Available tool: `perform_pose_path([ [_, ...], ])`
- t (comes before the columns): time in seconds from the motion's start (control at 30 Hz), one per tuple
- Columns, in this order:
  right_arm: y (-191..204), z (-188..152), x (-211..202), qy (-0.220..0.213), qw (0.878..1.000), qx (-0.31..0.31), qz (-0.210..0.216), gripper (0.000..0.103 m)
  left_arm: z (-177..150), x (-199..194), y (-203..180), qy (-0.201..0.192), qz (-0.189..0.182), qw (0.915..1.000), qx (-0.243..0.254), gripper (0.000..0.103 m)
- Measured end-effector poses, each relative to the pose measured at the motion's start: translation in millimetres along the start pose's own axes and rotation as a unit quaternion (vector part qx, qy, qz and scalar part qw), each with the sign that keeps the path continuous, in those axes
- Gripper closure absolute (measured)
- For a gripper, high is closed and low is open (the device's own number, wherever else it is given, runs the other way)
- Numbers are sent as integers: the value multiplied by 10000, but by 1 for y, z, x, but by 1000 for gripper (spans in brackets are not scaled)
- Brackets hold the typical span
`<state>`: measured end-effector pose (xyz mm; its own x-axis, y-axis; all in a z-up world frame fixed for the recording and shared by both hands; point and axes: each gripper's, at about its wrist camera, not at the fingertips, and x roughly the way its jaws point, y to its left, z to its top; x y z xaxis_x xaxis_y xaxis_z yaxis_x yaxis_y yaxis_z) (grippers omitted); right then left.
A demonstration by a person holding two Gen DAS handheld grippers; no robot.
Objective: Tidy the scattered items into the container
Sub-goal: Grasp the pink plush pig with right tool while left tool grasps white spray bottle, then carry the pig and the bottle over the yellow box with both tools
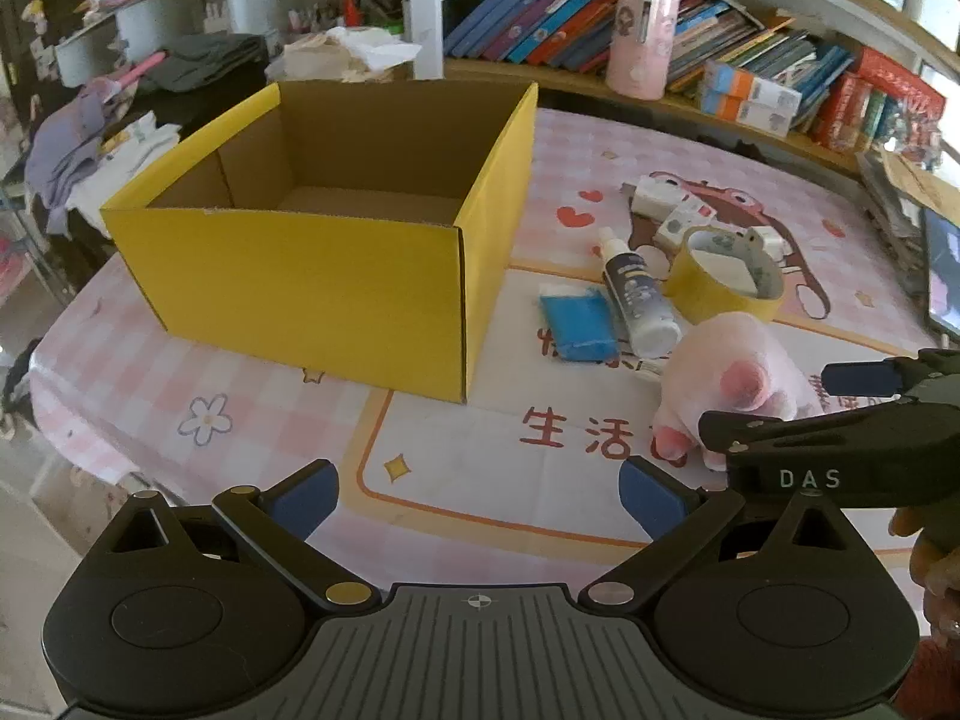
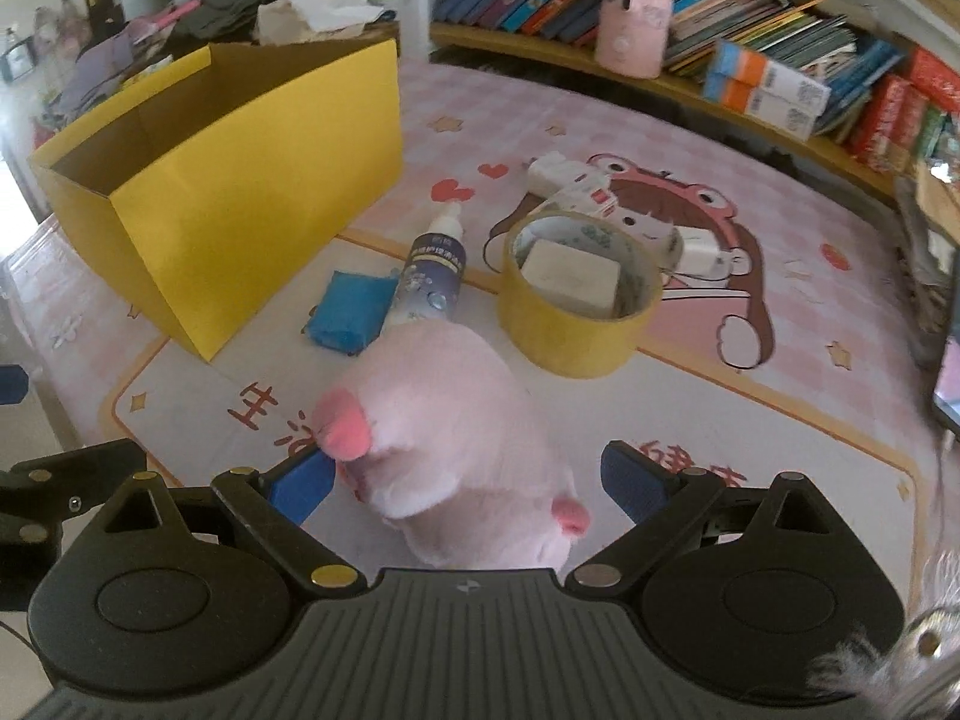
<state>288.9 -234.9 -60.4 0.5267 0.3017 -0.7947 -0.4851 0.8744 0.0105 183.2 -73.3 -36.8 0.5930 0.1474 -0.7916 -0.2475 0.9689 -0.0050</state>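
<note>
**Right wrist view: plush pig between open tongs**

The right tongs (image 2: 465,477) gape around the pink plush pig (image 2: 456,438) on the bench, gripping nothing. The left tongs (image 1: 480,495) hang open, empty. A shallow pinch could slip off the soft fabric short of the yellow box (image 2: 240,180).

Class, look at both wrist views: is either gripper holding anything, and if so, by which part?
Nothing is held. The left gripper is open over bare tablecloth. The right gripper is open, straddling the pink plush pig toy, not clamped on it.
</note>
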Motion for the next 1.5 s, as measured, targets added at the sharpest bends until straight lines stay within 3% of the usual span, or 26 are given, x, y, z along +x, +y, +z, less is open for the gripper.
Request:
perform_pose_path([
  [0.07,-4,2,6,61,9999,-15,110,7,1,1,-3,46,77,10000,-35,3],
  [0.17,-11,3,10,117,9994,-39,313,29,3,2,-11,85,127,9999,-39,4],
  [0.3,-24,4,3,52,9996,-14,280,38,8,5,-25,75,51,9999,46,7],
  [0.63,-73,0,-14,-51,9994,308,-133,38,27,26,-75,45,-444,9975,543,26],
  [0.77,-88,-4,-15,-26,9987,450,-237,38,39,42,-88,-14,-419,9971,636,37],
  [0.83,-93,-5,-14,4,9984,506,-258,38,49,53,-93,-81,-347,9970,683,50],
  [1.0,-101,-7,-11,65,9979,589,-261,37,71,81,-104,-177,-261,9959,853,63],
  [1.5,-108,-4,-2,159,9981,567,-163,37,89,134,-112,294,-154,9965,773,69],
])
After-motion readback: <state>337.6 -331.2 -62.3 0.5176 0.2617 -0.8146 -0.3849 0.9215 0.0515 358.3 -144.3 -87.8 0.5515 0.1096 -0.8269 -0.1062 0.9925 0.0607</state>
